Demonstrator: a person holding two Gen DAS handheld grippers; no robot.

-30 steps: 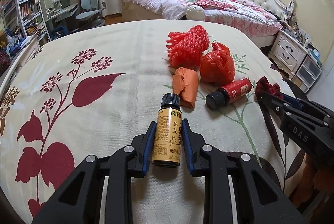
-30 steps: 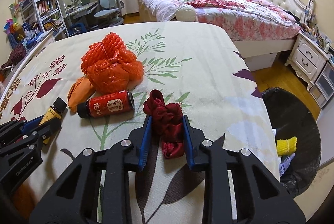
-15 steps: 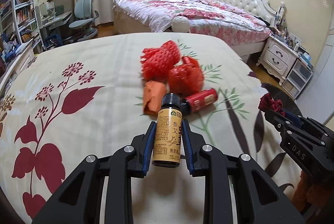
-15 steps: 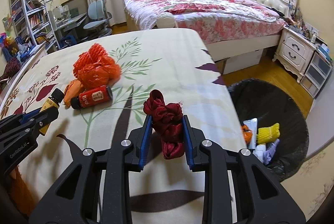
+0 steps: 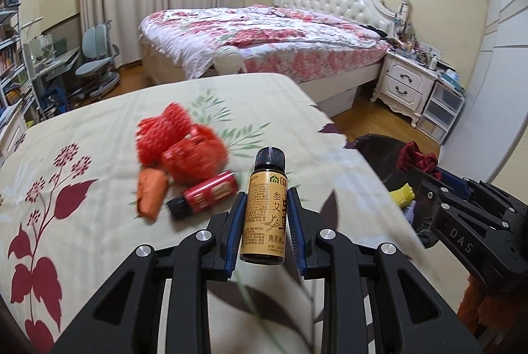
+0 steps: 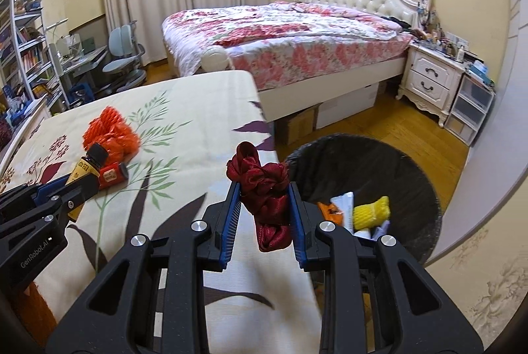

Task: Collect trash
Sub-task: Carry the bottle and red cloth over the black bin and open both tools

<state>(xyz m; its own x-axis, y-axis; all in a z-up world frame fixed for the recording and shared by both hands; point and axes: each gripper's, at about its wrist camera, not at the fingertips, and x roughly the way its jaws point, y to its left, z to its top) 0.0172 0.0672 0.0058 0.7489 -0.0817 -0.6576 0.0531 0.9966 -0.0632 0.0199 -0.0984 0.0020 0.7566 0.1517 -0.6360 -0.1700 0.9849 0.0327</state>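
Observation:
My left gripper (image 5: pixel 266 211) is shut on a small yellow-labelled bottle (image 5: pixel 265 215) with a black cap, held above the table. My right gripper (image 6: pixel 264 205) is shut on a dark red cloth scrunchie (image 6: pixel 265 192), lifted near the table's right edge beside the black bin (image 6: pixel 412 169). The bin holds a yellow foam net (image 6: pixel 371 212) and other scraps. On the flowered tablecloth (image 5: pixel 82 136) lie red foam nets (image 5: pixel 180 144), an orange wrapper (image 5: pixel 151 195) and a red bottle (image 5: pixel 204 194).
A bed (image 6: pixel 297 33) with a flowered quilt stands behind the table. A white nightstand (image 6: pixel 432 80) and plastic drawers (image 6: pixel 468 109) stand at the right. A desk, chair (image 6: pixel 123 56) and bookshelf (image 6: pixel 23 33) are at the left. Boxes sit under the bed.
Both grippers have lifted and swung right with their loads. The bin has come into fuller view under the right gripper, and the trash on the table has shifted left in both views.

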